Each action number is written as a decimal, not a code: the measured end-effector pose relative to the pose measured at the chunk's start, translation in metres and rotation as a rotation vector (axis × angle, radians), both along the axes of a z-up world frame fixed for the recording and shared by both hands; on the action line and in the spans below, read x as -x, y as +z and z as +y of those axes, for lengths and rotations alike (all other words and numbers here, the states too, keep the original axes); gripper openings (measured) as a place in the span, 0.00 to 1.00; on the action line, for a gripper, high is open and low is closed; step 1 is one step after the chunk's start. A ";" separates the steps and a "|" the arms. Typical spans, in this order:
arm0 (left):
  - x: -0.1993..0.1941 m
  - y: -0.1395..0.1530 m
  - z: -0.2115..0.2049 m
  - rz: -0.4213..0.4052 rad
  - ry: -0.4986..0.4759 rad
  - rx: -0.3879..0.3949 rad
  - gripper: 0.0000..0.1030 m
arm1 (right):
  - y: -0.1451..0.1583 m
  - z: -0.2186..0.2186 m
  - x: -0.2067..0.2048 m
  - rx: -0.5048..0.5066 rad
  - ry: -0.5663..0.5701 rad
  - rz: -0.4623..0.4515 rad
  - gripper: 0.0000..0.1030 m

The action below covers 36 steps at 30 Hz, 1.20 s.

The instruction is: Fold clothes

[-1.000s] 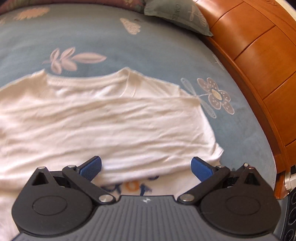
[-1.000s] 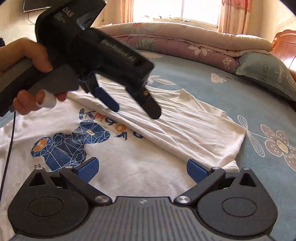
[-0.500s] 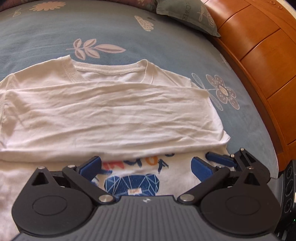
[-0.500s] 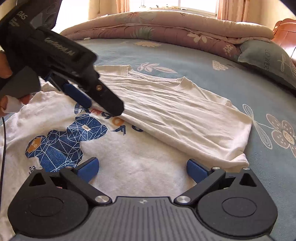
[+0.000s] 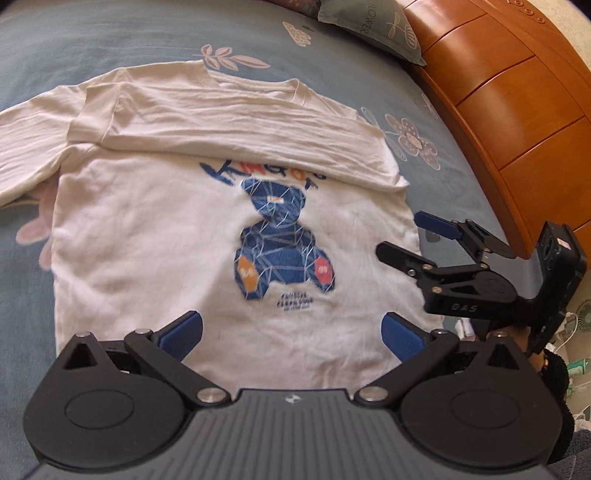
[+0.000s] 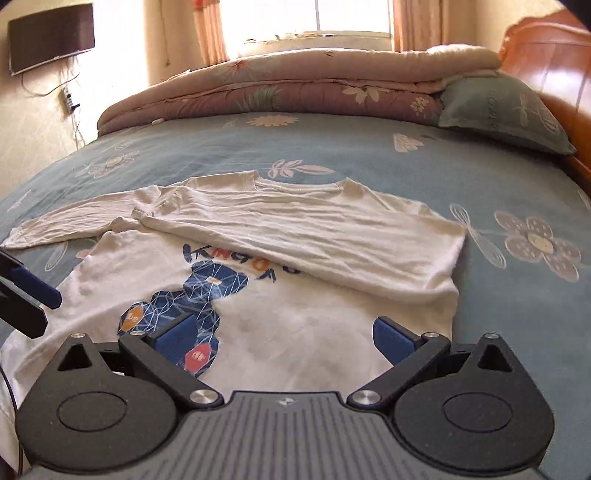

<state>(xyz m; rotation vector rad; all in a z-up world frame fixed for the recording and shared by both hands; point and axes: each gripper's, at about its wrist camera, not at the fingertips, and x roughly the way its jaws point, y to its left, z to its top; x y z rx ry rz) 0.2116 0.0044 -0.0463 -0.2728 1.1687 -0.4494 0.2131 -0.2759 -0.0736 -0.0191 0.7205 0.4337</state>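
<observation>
White shirt (image 5: 155,236), one, half-folded on one blue bed (image 6: 369,147); two tongs, left (image 5: 291,332) and right (image 6: 282,332), both apart, empty

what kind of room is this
Most likely a home bedroom. The white T-shirt lies on a bed with a blue floral bedspread, with a folded quilt and a pillow beside a wooden headboard. A curtained window stands behind it.
</observation>
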 end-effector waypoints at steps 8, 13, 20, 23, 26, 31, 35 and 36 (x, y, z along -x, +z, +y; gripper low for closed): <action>0.037 0.005 0.027 -0.054 0.040 0.032 0.99 | -0.022 0.010 0.069 -0.026 -0.013 0.062 1.00; 0.046 -0.016 0.021 -0.074 0.042 0.065 0.99 | -0.044 0.030 0.087 0.096 0.018 0.061 1.00; 0.066 -0.046 0.027 -0.057 0.085 0.070 0.99 | -0.051 0.020 0.112 0.111 -0.074 0.035 1.00; 0.074 -0.038 0.025 -0.101 0.087 0.029 0.99 | -0.052 0.017 0.118 0.108 -0.063 0.018 1.00; 0.073 -0.033 0.018 -0.152 0.064 0.006 0.99 | -0.052 0.018 0.117 0.106 -0.072 0.016 1.00; 0.069 -0.048 0.009 -0.137 0.079 0.015 0.99 | -0.052 0.019 0.116 0.108 -0.081 0.020 1.00; 0.077 -0.046 0.006 -0.174 0.084 -0.024 0.99 | -0.043 0.017 0.116 0.136 -0.120 0.005 1.00; 0.078 -0.044 0.006 -0.184 0.093 -0.038 0.99 | -0.038 0.015 0.114 0.154 -0.131 -0.025 1.00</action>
